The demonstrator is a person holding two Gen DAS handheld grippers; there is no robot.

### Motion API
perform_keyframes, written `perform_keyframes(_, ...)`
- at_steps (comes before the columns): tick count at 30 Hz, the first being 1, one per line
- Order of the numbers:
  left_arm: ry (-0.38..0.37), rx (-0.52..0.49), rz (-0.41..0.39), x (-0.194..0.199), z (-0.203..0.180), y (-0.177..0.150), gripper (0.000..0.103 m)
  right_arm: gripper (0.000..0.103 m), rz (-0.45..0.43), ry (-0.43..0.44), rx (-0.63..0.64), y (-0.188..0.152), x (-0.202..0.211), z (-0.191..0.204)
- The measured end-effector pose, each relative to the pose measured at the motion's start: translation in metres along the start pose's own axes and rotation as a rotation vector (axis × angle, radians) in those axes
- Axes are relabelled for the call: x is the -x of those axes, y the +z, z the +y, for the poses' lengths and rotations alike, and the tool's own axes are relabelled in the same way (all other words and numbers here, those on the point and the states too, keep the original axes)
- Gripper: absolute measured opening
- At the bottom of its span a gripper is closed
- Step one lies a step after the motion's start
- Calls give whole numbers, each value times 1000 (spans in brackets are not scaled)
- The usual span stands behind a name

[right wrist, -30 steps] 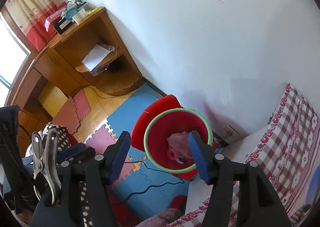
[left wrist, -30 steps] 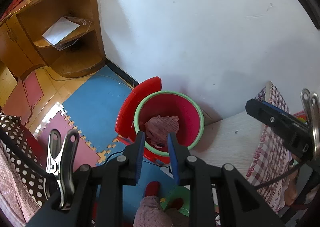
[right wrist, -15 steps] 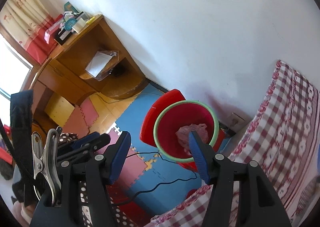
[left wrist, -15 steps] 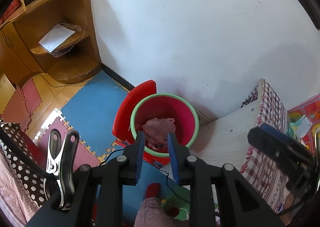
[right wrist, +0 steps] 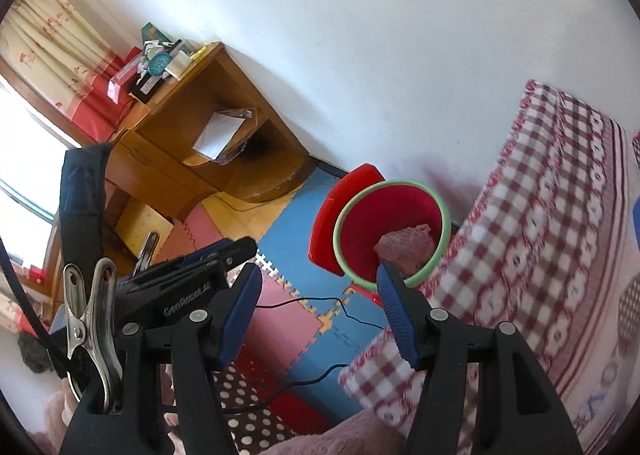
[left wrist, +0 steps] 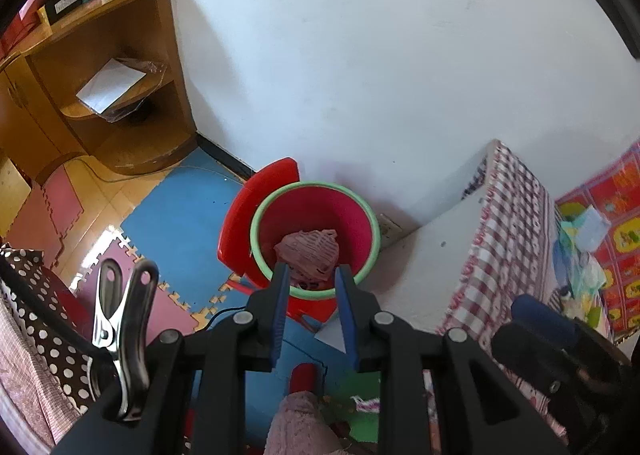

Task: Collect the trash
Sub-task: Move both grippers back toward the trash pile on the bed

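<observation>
Left claw point(left wrist: 310, 287) narrow, empty; right claw point(right wrist: 318, 293) wide, empty. Both views: pink crumpled trash point(left wrist: 307, 251) sits inside red bucket point(left wrist: 362, 215), at 12 o'clock from left claw, 1 o'clock from right. Only left view shows red patterned cloth point(left wrist: 600, 223) at 3 o'clock; only right view shows curtain point(right wrist: 52, 39) at 10 o'clock.

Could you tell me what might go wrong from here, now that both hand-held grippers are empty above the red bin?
1. A thin black cable trails across the foam floor mats beside the red bin; feet could snag it.
2. The bin stands close against the checked bed, so a swing toward it may tip it and spill the pink trash.
</observation>
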State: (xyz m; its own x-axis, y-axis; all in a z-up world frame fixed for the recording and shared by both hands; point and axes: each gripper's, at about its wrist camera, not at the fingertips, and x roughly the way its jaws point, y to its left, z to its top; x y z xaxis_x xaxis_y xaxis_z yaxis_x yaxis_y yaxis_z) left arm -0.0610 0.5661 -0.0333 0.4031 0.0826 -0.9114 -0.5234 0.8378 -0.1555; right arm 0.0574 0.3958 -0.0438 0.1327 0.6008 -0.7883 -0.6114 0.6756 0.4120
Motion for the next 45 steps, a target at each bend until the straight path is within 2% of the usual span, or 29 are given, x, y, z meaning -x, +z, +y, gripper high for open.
perform_keyframes(11, -11, -55, -29, 32, -46, -40, 24, 61, -62, -8, -29, -43, 64, -21)
perform_keyframes(19, -44, -111, -47, 58, -94, -75, 24, 61, -106, -22, -64, -78, 113, -39)
perform_keyframes(29, -85, -222, -47, 72, -163, -117, 24, 61, -144, -77, -142, -124, 163, -78)
perform_keyframes(37, -129, -278, -47, 81, -204, -138, 24, 61, -189, -124, -217, -153, 198, -113)
perform_keyframes(45, -148, -327, -43, 87, -237, -144, 24, 61, -209, -181, -256, -163, 221, -146)
